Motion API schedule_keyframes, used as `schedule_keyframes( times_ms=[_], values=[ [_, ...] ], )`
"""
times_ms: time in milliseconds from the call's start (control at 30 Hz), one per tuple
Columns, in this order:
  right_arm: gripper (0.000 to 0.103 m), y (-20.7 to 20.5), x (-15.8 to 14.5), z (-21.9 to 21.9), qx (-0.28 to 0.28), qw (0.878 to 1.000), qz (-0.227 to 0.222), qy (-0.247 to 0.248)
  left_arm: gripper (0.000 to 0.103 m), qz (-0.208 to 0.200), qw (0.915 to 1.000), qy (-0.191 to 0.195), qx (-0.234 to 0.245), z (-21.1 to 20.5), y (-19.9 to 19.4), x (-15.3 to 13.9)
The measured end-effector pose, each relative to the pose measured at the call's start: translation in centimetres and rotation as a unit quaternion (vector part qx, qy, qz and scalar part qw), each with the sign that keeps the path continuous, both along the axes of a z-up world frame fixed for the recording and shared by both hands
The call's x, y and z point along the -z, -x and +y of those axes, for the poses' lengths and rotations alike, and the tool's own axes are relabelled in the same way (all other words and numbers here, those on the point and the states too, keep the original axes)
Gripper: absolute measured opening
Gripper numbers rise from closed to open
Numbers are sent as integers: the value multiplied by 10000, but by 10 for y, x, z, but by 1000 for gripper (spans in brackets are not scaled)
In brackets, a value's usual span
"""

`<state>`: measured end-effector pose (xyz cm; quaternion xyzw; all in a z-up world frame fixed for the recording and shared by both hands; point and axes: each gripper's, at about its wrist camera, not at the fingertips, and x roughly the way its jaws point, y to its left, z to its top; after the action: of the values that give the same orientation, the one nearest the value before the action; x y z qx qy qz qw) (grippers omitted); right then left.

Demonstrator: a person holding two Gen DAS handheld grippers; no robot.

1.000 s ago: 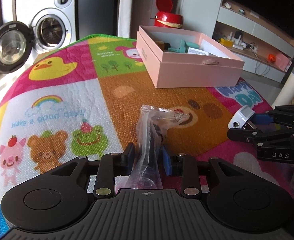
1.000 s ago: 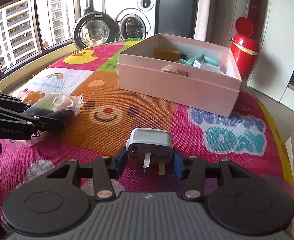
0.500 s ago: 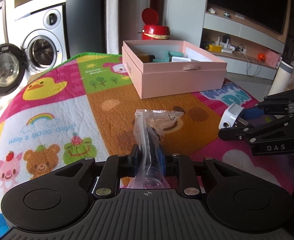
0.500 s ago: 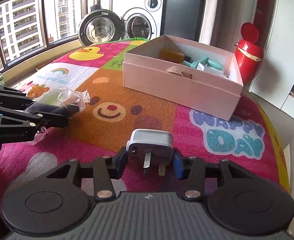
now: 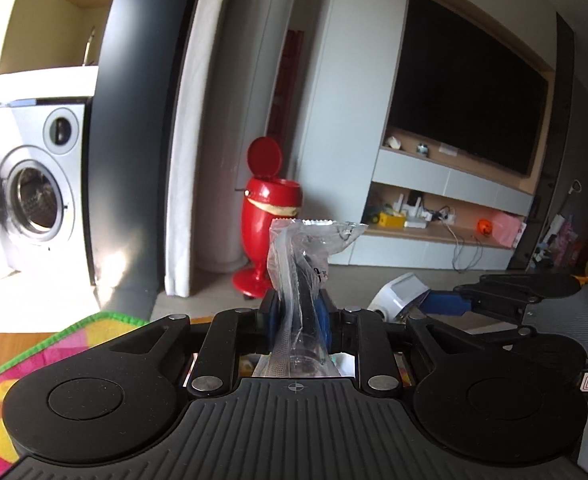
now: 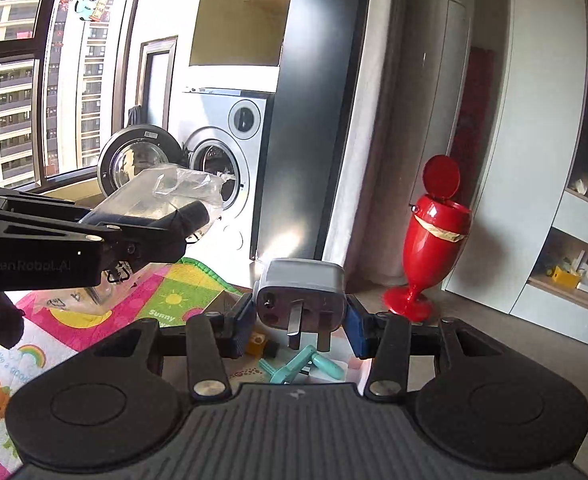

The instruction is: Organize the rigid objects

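Note:
My left gripper is shut on a clear plastic bag with a dark item inside, held up in the air; it also shows in the right wrist view. My right gripper is shut on a grey plug adapter with its metal pins pointing down; the adapter also shows in the left wrist view. Under the right gripper I see the inside of the box, with a teal tool and a yellow block. Both grippers are raised side by side, the left one to the left.
The colourful play mat lies below at left. A red pedal bin stands on the floor beyond. A washing machine with its door open is behind. A TV unit with shelves is at right.
Both grippers have risen and moved forward with their objects, from low over the mat to above the box. The views have tilted up to the room. Both grips have held.

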<state>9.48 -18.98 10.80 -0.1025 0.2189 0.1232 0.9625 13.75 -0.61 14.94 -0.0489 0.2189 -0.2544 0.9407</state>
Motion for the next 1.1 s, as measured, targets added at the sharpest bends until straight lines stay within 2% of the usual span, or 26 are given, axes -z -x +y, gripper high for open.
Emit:
schedule_keyframes(
  times_ms=[67,133,200,300,400,533,600,700,733,833,867,900,933,1000,1100],
  values=[
    [48,-19,19,0,50,9993,378,39,24,433,9990,27,60,-7,-24,13],
    [50,-22,33,-4,233,9981,566,-44,24,443,9990,-76,-15,-13,-36,26],
    [53,-14,45,-9,279,9970,712,-100,24,338,9988,-353,-32,-21,-38,36],
    [60,14,61,-17,406,9958,814,-60,24,533,9973,-492,-100,-12,-27,48],
    [65,50,77,-24,526,9955,788,83,24,499,9968,-598,-199,6,9,55],
    [69,84,97,-30,684,9929,967,-100,24,395,9926,-1079,-400,25,73,68],
    [70,96,109,-31,772,9899,1157,-261,25,495,9871,-1419,-561,34,100,84],
    [70,103,126,-21,707,9874,1389,-288,28,690,9714,-2055,-973,51,127,110],
    [70,104,131,-17,689,9869,1432,-266,27,780,9674,-2130,-1123,56,131,118],
    [70,98,141,-2,727,9847,1574,-180,26,1209,9619,-2058,-1332,67,135,140],
    [74,97,143,1,799,9856,1482,-156,24,1088,9649,-1938,-1396,67,137,142],
    [82,97,145,4,929,9859,1390,-99,23,1083,9652,-1906,-1428,66,138,144],
    [86,96,146,5,1043,9854,1342,-63,20,1086,9664,-1832,-1441,65,137,144],
    [97,94,147,0,1200,9835,1343,-157,20,1177,9717,-1532,-1357,64,138,143],
    [102,91,150,-12,1276,9807,1406,-457,29,1141,9757,-1443,-1188,48,137,143]
  ],
)
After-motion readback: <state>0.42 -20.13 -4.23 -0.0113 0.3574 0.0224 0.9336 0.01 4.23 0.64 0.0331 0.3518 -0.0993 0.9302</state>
